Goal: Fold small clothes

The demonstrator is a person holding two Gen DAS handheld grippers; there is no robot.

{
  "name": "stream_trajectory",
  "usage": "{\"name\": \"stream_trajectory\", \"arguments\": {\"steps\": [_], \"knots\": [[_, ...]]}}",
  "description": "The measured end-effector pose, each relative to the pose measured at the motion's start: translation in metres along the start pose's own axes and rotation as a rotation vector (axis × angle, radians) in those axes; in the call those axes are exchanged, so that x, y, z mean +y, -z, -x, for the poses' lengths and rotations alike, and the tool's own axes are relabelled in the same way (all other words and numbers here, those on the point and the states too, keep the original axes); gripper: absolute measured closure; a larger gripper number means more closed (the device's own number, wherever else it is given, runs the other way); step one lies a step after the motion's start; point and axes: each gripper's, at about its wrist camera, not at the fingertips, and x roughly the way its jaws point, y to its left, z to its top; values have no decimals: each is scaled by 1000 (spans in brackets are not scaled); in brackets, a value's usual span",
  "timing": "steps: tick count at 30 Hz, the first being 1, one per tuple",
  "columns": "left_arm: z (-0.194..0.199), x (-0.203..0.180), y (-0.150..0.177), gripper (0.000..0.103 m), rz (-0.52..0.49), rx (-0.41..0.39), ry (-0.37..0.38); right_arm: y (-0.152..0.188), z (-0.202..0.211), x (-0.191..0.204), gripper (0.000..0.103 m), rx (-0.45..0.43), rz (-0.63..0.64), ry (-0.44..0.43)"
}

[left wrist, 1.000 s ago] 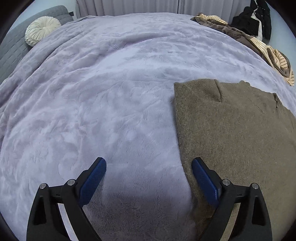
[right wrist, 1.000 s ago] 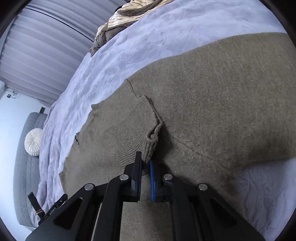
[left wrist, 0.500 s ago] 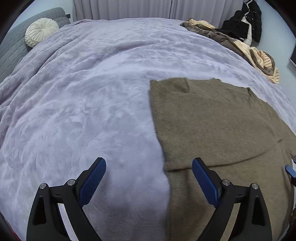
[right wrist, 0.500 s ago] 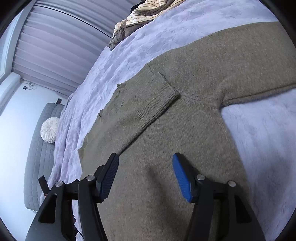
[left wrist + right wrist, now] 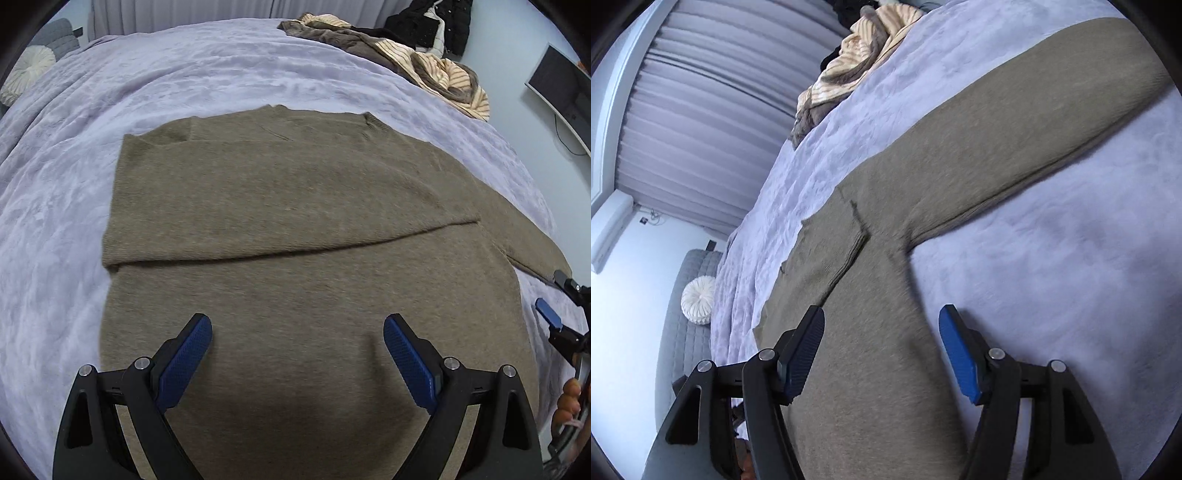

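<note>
Lavender bedspread (image 5: 110,92) under everything, curtains behind. Olive sweater (image 5: 295,206) lies flat on it; one sleeve already folded across the chest, the other sleeve (image 5: 1052,103) still stretched out sideways. I judge roughly a third done. My left gripper (image 5: 297,354) and right gripper (image 5: 882,347) hang spread, empty, above the body. No containers visible; unfolded clothes pile (image 5: 436,74) waits far off.

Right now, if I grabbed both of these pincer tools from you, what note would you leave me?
Left gripper: open, empty, above the olive sweater.
Right gripper: jaws have just been opening, nothing between them, over the sweater's side.
Sweater lies flat on the lilac bedspread.
Done: one sleeve folded across the body.
Left: the other sleeve lies stretched out; fold it in, then fold the body.
Striped clothes pile at the far edge, untouched.
</note>
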Motion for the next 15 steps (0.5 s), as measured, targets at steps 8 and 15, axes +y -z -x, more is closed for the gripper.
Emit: {"name": "stream_trajectory", "arguments": {"steps": [8, 15], "knots": [[-10, -44, 2, 9, -48, 28, 5, -64, 69, -88, 35, -254, -252, 106], [-15, -55, -1, 9, -55, 41, -9, -96, 88, -131, 35, -418, -437, 2]]}}
